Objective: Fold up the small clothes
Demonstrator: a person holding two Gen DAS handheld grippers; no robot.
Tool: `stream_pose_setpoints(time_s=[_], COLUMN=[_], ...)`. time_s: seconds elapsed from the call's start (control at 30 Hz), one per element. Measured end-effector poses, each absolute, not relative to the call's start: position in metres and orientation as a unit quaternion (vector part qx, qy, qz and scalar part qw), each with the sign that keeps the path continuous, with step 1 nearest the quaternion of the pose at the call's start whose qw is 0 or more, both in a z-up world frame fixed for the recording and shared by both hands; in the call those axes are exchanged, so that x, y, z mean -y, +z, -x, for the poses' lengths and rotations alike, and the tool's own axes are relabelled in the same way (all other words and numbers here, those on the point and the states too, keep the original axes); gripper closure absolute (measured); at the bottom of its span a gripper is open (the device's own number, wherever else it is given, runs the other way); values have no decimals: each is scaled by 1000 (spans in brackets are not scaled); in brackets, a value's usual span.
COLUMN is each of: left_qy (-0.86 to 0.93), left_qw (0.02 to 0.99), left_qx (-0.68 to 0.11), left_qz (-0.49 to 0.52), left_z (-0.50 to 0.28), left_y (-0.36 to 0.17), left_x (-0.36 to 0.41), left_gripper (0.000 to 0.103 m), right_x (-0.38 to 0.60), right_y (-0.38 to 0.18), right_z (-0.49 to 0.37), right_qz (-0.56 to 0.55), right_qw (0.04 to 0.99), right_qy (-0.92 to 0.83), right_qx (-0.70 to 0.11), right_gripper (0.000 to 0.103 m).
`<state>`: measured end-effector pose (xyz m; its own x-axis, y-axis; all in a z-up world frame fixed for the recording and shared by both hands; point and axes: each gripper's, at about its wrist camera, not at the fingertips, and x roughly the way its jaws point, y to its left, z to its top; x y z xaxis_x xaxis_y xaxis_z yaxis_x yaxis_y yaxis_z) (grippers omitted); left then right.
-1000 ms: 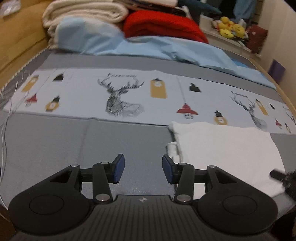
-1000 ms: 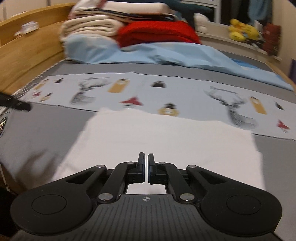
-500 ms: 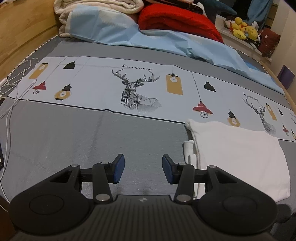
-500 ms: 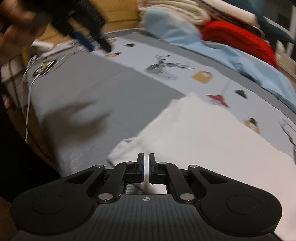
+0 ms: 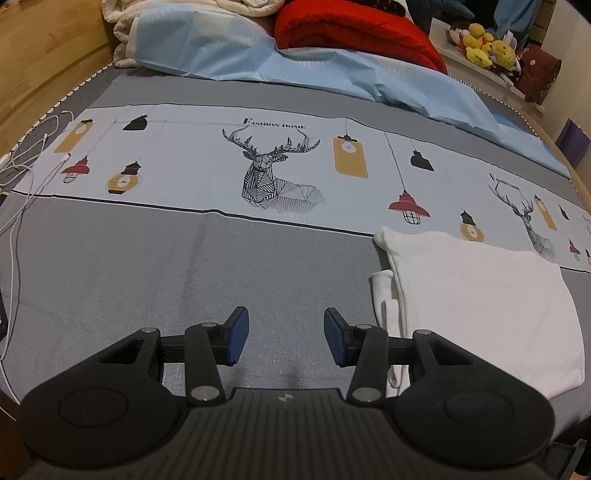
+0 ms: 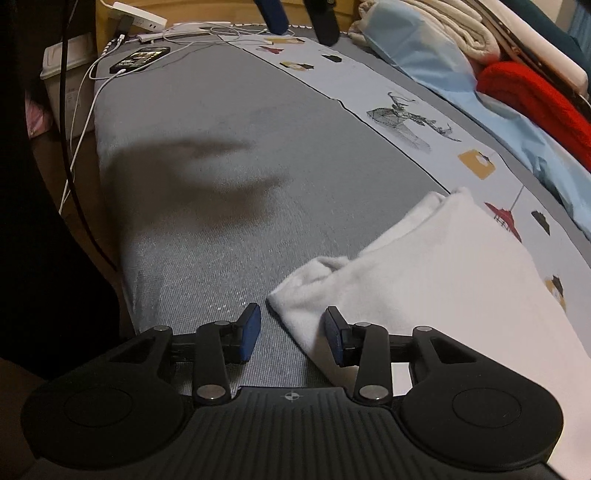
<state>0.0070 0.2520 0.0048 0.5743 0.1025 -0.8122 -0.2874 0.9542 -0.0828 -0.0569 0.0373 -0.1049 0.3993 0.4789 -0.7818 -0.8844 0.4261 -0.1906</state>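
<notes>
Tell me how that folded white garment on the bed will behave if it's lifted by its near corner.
The white garment looks soft and limp: its corner is rumpled, so it would likely drape and sag. Its layers lie loose, with a strip poking out at the edge, so the fold may fall open. It looks thin, so probably light; the bedspread should not snag it.

White garment [image 6: 436, 280] cut by right edge, left tool [image 6: 295, 18] mostly cropped, blurry.

Red blanket [image 5: 354, 33] top centre; yellow plush toys [image 5: 487, 46] upper right; phone [image 6: 140, 59] and white cables [image 6: 79, 122] upper left.
</notes>
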Motion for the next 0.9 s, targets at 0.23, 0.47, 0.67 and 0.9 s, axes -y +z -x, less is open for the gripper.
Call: stream_pose_setpoints(time_s=[0.23, 0.47, 0.67, 0.9], left_qy=[79, -7, -39, -25], left_qw=[869, 827, 774, 745], left_qx=[-464, -495, -541, -572], left_qz=[154, 269, 327, 341], left_z=[-30, -70, -114, -146], left_y=[-2, -31, -76, -115], left_x=[-253, -235, -210, -204], left_gripper=[52, 20, 18, 19], right_x=[-23, 14, 43, 64], right_y=[-82, -38, -21, -6], right_z=[45, 38, 32, 29], right_qz=[250, 164, 129, 89], right_qw=[799, 831, 839, 842], right_qy=[436, 430, 430, 431], right_qx=[-330, -312, -309, -312], right_gripper=[96, 96, 97, 97])
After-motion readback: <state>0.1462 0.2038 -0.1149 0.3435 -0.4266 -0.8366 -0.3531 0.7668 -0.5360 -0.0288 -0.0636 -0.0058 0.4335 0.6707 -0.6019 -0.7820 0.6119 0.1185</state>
